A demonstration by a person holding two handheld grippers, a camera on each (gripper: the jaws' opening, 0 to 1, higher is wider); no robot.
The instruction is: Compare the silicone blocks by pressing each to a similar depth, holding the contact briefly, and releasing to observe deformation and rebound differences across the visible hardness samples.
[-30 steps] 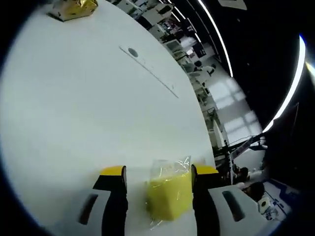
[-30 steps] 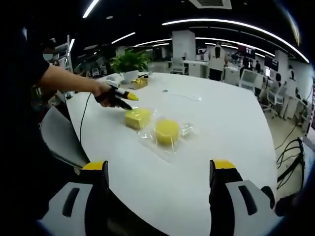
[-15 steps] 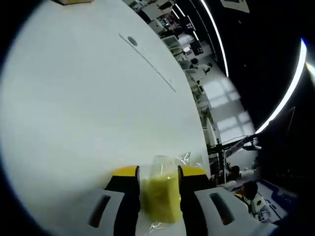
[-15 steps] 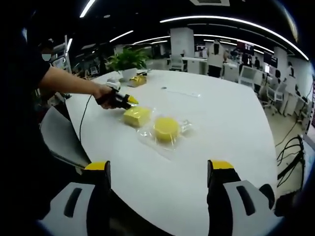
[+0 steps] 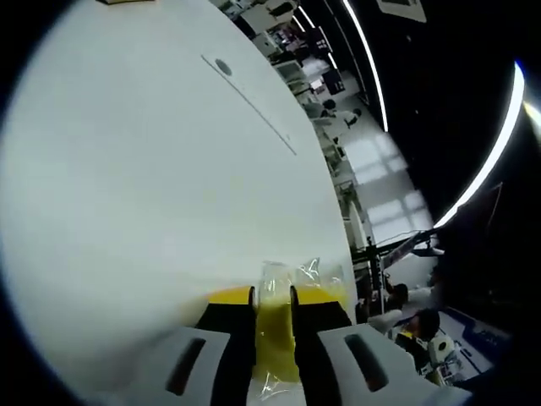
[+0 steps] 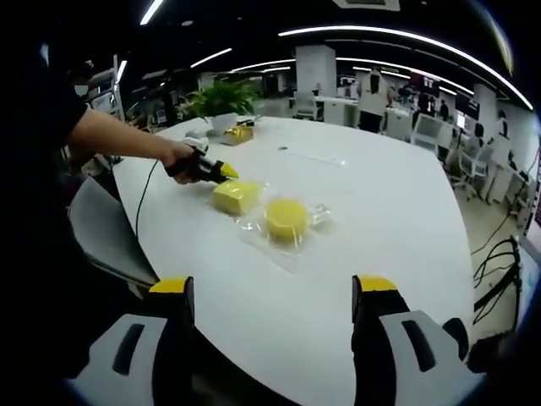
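In the left gripper view, my left gripper [image 5: 272,296] is shut on a square yellow silicone block [image 5: 275,334] in clear plastic wrap, squeezed narrow between the jaws on the white table [image 5: 152,186]. From the right gripper view, a person's hand holds that left gripper [image 6: 221,172] against the square block [image 6: 237,196]. A round yellow block [image 6: 287,216] in wrap lies just right of it. My right gripper [image 6: 272,286] hangs open above the table's near edge, well short of both blocks.
A potted plant [image 6: 221,97] and a yellow packet [image 6: 239,133] stand at the table's far side. A grey chair [image 6: 106,241] sits by the left edge. A round port [image 5: 222,65] and a thin strip lie on the tabletop. Office desks and chairs fill the background.
The left jaws have closed in from wide apart onto the square block, pinching it thin. The right gripper has barely moved and stays open.
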